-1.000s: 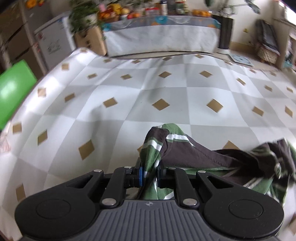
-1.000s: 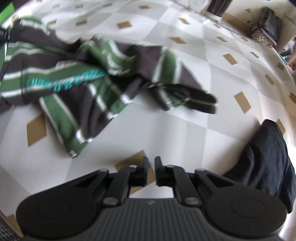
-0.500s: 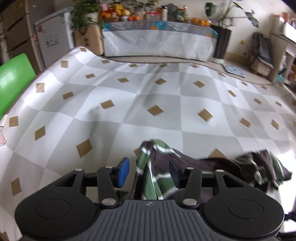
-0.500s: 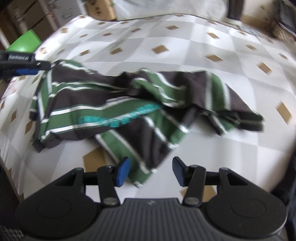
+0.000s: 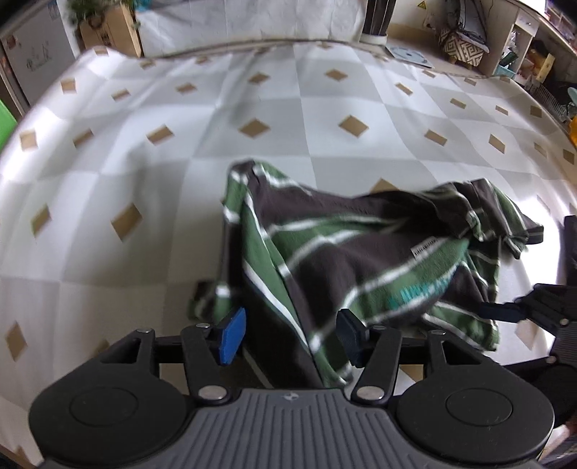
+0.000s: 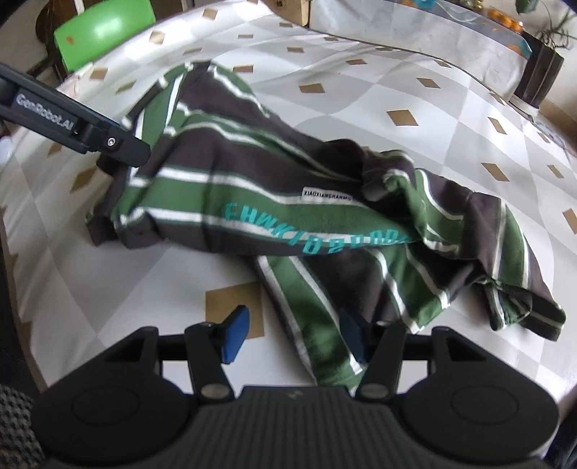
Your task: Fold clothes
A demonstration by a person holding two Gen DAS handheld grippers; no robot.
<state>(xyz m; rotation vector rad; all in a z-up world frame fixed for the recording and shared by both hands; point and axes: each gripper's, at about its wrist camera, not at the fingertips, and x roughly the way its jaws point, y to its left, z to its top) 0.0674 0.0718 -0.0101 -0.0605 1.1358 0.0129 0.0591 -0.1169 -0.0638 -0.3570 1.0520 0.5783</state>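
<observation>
Left wrist | both tongs (image 5: 288, 333) (image 6: 294, 337) gape, empty | striped shirt (image 6: 288, 202) rumpled at near table (image 5: 180, 119) edge

Checkered tablecloth (image 5: 223, 119), green chair (image 6: 104, 32), cluttered shelves (image 5: 523, 47).

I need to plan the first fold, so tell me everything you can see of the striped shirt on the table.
The green, dark brown and white striped knit shirt lies crumpled and bunched, not flat, on the grey-and-white checked tablecloth. Teal lettering runs along one green band, beside a small white woven label. A loose striped part trails toward the near edge, between the open jaws of the right gripper. The left gripper, also open, straddles another edge. Neither grips it.
</observation>
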